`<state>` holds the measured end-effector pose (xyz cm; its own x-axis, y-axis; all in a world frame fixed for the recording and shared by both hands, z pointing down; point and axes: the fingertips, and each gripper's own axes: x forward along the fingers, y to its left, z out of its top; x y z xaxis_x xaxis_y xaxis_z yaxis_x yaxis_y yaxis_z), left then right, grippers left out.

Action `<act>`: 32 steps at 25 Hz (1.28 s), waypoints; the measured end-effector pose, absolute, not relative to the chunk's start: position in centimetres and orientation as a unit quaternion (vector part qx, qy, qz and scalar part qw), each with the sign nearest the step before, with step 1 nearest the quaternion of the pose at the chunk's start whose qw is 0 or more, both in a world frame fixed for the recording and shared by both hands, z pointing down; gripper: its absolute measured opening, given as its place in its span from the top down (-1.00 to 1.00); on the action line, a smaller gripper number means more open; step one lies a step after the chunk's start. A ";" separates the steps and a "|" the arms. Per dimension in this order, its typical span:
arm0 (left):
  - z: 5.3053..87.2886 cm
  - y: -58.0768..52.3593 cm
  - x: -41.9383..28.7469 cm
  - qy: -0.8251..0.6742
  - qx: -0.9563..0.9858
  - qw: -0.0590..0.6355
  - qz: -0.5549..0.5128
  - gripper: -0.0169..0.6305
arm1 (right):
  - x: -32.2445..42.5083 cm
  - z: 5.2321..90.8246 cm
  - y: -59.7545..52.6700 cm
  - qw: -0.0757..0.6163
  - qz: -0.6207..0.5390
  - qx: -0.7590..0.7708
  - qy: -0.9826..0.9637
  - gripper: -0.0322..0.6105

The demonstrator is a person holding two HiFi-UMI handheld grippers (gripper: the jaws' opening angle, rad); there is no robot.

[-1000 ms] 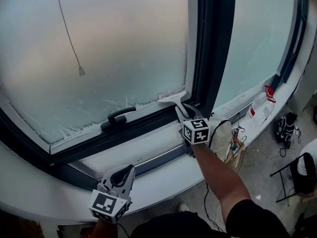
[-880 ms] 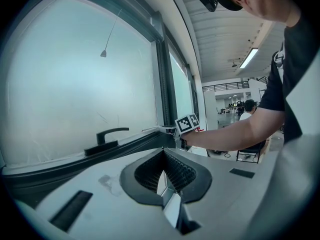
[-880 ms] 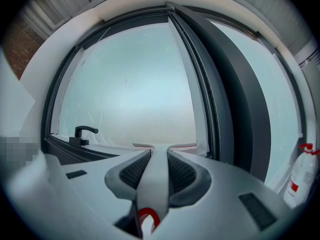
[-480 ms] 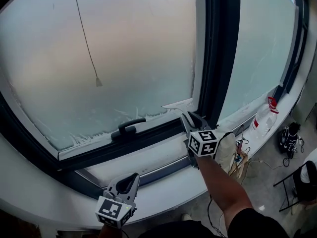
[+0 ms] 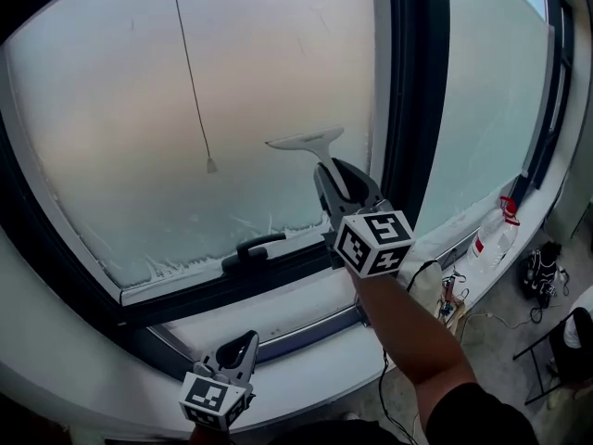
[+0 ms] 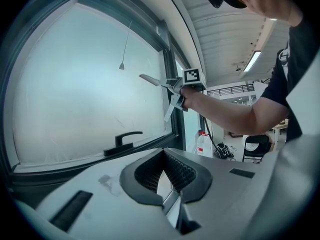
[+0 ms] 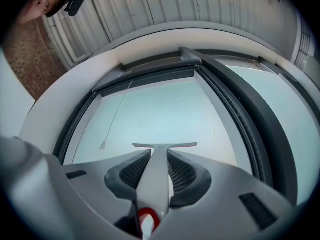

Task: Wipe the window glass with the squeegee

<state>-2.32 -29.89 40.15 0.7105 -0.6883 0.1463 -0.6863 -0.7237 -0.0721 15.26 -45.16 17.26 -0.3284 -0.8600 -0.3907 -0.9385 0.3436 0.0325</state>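
**Squeegee held by the handle, blade ahead of the jaws**

The right gripper is closed on the squeegee. Its white handle runs straight down the gap between the two ribbed pads, and the T-shaped blade stands crosswise just beyond the jaw tips. In the head view the blade lies at or very near the glass, right of the cord pull; whether it touches cannot be told.

The squeegee looks like light, stiff plastic with a thin, flexible wiping edge. The handle is smooth and tapers, so it could probably slide or twist between the pads when the blade drags. A firm hold mid-handle, close behind the neck, seems best, and that is roughly where the pads sit. The blade edge itself is not a place to grip.

The left gripper hangs low by the sill, jaws narrowly apart with nothing between them; the window handle lies beyond its tips, to their left.
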 end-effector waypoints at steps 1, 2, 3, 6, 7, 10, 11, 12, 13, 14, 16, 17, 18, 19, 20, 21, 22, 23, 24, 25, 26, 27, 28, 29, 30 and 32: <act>40.1 -29.8 -2.6 0.373 -0.924 0.007 -0.082 0.94 | 14.8 16.0 -45.2 0.159 0.134 -0.557 0.804 0.61; 40.1 -29.6 -2.8 0.374 -0.924 0.009 -0.081 0.94 | 14.3 14.8 -45.3 0.162 0.141 -0.557 0.803 0.61; 40.0 -29.5 -3.0 0.375 -0.924 0.010 -0.080 0.94 | 13.8 13.6 -45.4 0.163 0.150 -0.557 0.801 0.61; 39.5 -29.4 -3.8 0.380 -0.922 0.013 -0.074 0.95 | 12.4 10.5 -46.0 0.160 0.175 -0.558 0.795 0.61; 39.5 -29.4 -4.1 0.383 -0.921 0.014 -0.072 0.95 | 11.9 9.7 -46.3 0.157 0.181 -0.558 0.795 0.61; 39.3 -29.3 -5.1 0.391 -0.918 0.014 -0.068 0.95 | 10.4 7.8 -47.3 0.151 0.190 -0.556 0.795 0.62; 39.3 -29.3 -5.3 0.394 -0.917 0.014 -0.067 0.94 | 10.0 7.3 -47.6 0.149 0.191 -0.556 0.795 0.62; 39.3 -29.2 -5.6 0.396 -0.916 0.013 -0.066 0.95 | 9.6 6.9 -47.9 0.148 0.192 -0.557 0.794 0.62; 39.3 -29.1 -5.9 0.397 -0.915 0.013 -0.067 0.95 | 9.2 6.7 -48.2 0.146 0.193 -0.559 0.793 0.62; 39.4 -29.0 -6.1 0.399 -0.914 0.013 -0.068 0.94 | 8.9 6.6 -48.4 0.144 0.194 -0.560 0.792 0.62; 39.4 -28.9 -6.7 0.402 -0.913 0.014 -0.071 0.95 | 8.6 6.6 -48.6 0.142 0.193 -0.564 0.790 0.62; 39.4 -28.8 -6.9 0.404 -0.912 0.014 -0.071 0.94 | 8.5 6.6 -48.8 0.142 0.192 -0.566 0.789 0.61; 39.3 -28.8 -7.1 0.405 -0.911 0.014 -0.071 0.95 | 8.6 6.7 -48.8 0.143 0.190 -0.568 0.788 0.61; 39.3 -28.8 -7.3 0.406 -0.911 0.014 -0.070 0.94 | 8.6 6.8 -48.9 0.143 0.188 -0.570 0.787 0.62; 39.2 -28.8 -7.5 0.407 -0.910 0.015 -0.070 0.95 | 8.6 6.8 -49.0 0.144 0.186 -0.572 0.786 0.62; 39.2 -28.7 -7.6 0.408 -0.910 0.015 -0.070 0.95 | 8.7 6.9 -49.0 0.144 0.185 -0.574 0.784 0.62; 39.2 -28.7 -7.7 0.407 -0.911 0.015 -0.070 0.95 | 8.8 7.1 -49.0 0.145 0.184 -0.576 0.783 0.62; 39.2 -28.7 -7.7 0.406 -0.911 0.015 -0.072 0.94 | 8.8 7.2 -48.9 0.145 0.183 -0.577 0.782 0.62; 39.3 -28.7 -7.7 0.404 -0.912 0.015 -0.073 0.95 | 8.9 7.4 -48.9 0.146 0.182 -0.578 0.782 0.62; 39.4 -28.6 -7.6 0.402 -0.912 0.016 -0.074 0.94 | 8.9 7.7 -48.9 0.146 0.180 -0.579 0.781 0.61; 39.4 -28.6 -7.6 0.400 -0.913 0.016 -0.075 0.94 | 9.0 8.0 -48.9 0.146 0.178 -0.580 0.781 0.62; 39.5 -28.6 -7.6 0.398 -0.914 0.017 -0.076 0.95 | 9.0 8.3 -48.9 0.145 0.176 -0.581 0.782 0.62; 39.5 -28.5 -7.5 0.396 -0.915 0.017 -0.076 0.95 | 9.0 8.7 -48.9 0.143 0.173 -0.581 0.782 0.62; 39.6 -28.5 -7.5 0.394 -0.916 0.017 -0.076 0.95 | 9.0 9.1 -48.9 0.142 0.170 -0.582 0.783 0.61; 39.6 -28.5 -7.6 0.393 -0.916 0.016 -0.076 0.95 | 9.0 9.6 -48.9 0.142 0.167 -0.582 0.783 0.62; 39.6 -28.5 -7.6 0.391 -0.917 0.015 -0.076 0.95 | 9.1 10.4 -48.9 0.141 0.161 -0.584 0.783 0.62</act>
